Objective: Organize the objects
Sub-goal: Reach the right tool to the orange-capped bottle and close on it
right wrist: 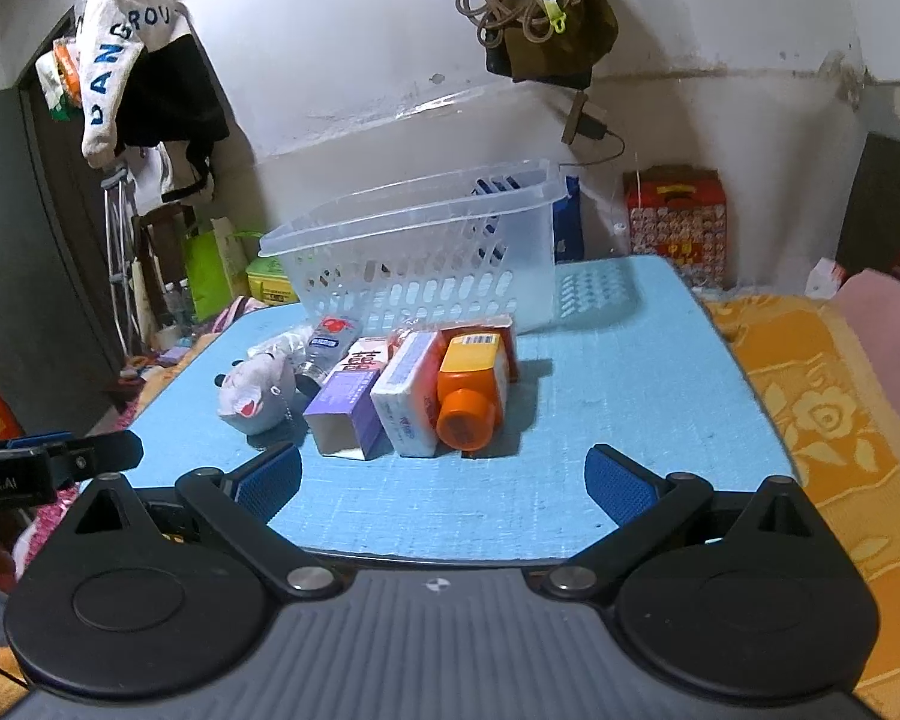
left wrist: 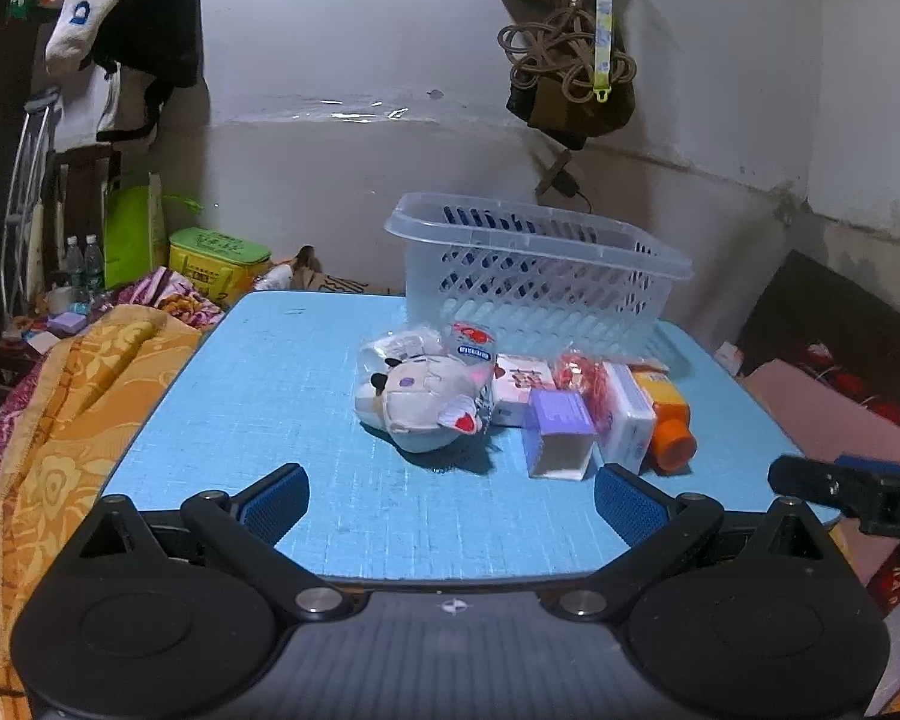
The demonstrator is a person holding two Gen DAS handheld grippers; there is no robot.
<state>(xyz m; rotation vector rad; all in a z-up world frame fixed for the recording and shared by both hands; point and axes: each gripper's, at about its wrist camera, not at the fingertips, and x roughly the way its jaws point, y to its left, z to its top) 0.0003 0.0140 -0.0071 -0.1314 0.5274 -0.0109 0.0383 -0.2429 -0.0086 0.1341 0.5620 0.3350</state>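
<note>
A clear slotted basket (left wrist: 534, 276) (right wrist: 426, 258) stands at the far side of the light blue table (left wrist: 282, 396) (right wrist: 618, 396). In front of it lies a cluster: a grey plush toy (left wrist: 432, 408) (right wrist: 255, 393), a purple box (left wrist: 558, 432) (right wrist: 345, 411), a white pack (left wrist: 627, 426) (right wrist: 405, 396), an orange-capped bottle (left wrist: 669, 426) (right wrist: 471, 393), a pink-white box (left wrist: 519, 387) and a small tube (right wrist: 327, 342). My left gripper (left wrist: 450, 507) is open at the near edge, empty. My right gripper (right wrist: 444, 480) is open too, short of the bottle.
An orange flowered blanket (left wrist: 66, 432) (right wrist: 822, 420) borders the table on both sides. A green bag (left wrist: 132, 234), a green-yellow box (left wrist: 219, 258) and water bottles (left wrist: 84, 264) stand at the far left. A red patterned box (right wrist: 675, 219) sits behind the table's right corner. Clothes hang on the wall.
</note>
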